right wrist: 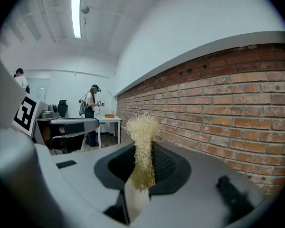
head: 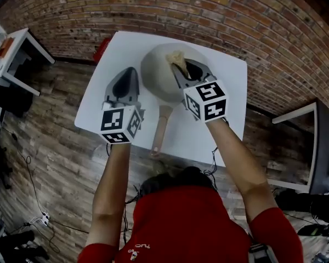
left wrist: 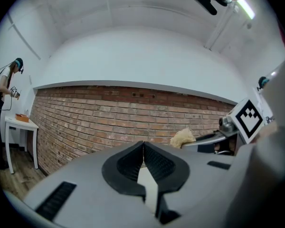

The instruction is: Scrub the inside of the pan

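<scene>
Since the pad (head: pixel 176 58) must rub inside, right claw (head: pixel 179 66) pinches it over the pan (head: pixel 156 78), near far edge of counter (head: pixel 230 92); left claw (head: pixel 127 74) closed w/ nothing, by left edge, prob. spare.

White table (head: pixel 227 86) on a wood-plank floor (head: pixel 55 163), pale pan (head: pixel 156 78) lying mid-table, handle toward near edge

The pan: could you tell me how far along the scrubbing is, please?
Done: the right gripper is shut on the scrubber. In hand: it holds it over the pan, contact unclear. To do: the scrubbing itself; the left gripper is shut, empty, beside the pan.
</scene>
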A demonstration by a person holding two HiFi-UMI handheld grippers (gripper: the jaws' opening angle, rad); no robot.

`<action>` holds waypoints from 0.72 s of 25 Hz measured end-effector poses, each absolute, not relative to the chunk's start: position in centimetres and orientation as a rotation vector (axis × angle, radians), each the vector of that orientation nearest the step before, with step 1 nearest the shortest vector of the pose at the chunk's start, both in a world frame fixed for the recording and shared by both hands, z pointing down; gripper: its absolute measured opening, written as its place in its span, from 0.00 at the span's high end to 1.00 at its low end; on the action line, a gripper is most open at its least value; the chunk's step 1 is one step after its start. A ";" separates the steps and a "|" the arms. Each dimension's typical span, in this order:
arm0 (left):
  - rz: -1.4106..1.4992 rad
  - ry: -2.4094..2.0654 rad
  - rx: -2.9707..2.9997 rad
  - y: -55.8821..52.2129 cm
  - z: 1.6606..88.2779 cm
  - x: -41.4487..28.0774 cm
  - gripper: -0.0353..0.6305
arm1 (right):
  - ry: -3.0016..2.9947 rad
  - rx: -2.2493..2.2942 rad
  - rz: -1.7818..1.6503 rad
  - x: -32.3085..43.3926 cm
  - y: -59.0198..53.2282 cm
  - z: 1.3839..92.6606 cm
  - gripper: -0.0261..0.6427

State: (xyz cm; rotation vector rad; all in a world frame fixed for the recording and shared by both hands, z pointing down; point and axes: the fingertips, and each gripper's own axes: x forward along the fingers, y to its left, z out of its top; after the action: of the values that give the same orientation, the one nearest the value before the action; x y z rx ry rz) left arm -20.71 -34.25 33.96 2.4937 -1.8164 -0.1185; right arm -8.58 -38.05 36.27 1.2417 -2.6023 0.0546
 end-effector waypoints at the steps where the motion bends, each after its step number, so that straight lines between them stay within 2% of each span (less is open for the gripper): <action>1: -0.119 -1.811 2.490 -34.7 34.2 -20.9 0.92 | -2.586 1.237 0.056 -8.8 -38.6 36.6 0.83; 18: -0.092 -1.829 2.437 -41.9 38.3 -21.9 0.92 | -2.301 0.916 0.117 -12.8 -47.6 47.2 0.83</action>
State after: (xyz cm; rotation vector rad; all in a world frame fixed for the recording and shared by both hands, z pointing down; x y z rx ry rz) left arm -21.95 -41.88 38.30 2.4371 -1.8293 -0.0922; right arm -12.80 -47.61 47.21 0.9158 -2.3006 0.1169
